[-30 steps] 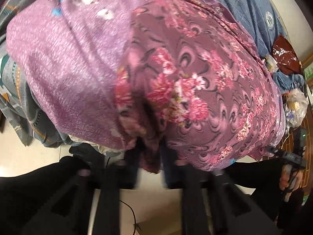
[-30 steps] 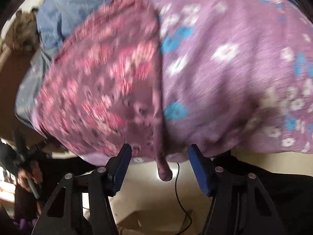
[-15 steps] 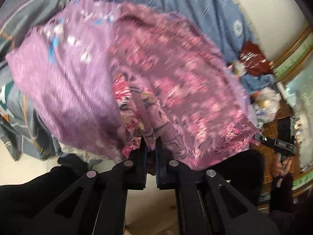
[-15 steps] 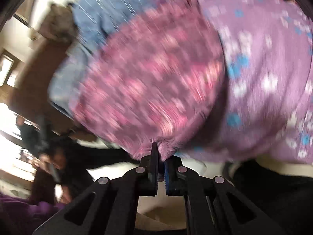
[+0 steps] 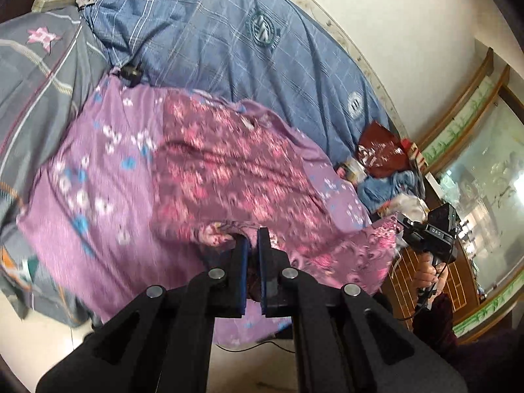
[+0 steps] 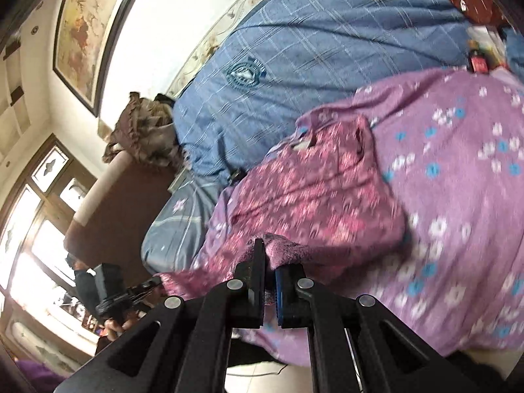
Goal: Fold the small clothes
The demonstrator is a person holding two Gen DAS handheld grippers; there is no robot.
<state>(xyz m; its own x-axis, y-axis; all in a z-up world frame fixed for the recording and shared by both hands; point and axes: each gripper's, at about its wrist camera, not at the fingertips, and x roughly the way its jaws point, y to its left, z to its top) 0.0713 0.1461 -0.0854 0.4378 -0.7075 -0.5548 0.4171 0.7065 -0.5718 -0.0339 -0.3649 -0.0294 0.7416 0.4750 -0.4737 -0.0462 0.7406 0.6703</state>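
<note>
A dark pink floral garment (image 5: 229, 177) lies on a lilac flowered cloth (image 5: 98, 196) spread over the bed. My left gripper (image 5: 252, 239) is shut on the garment's near hem and holds it lifted. My right gripper (image 6: 267, 255) is shut on the other near hem corner of the same garment (image 6: 314, 190), which bunches over its fingers. The right gripper also shows in the left wrist view (image 5: 429, 232), at the garment's right edge. The left gripper shows in the right wrist view (image 6: 114, 291) at the left. The lilac cloth (image 6: 458, 180) shows to the right.
A blue checked quilt (image 5: 249, 42) covers the far bed. A grey quilt (image 5: 36, 75) lies left. A red bag (image 5: 376, 150) and blue clothes (image 5: 383, 190) sit at the bed's right end. A brown headboard (image 6: 121, 209) and crumpled fabric (image 6: 144, 131) stand left in the right wrist view.
Both grippers closed on the garment's near hem, then lifted and pulled back from the bed. The garment's front edge now hangs raised between them.
</note>
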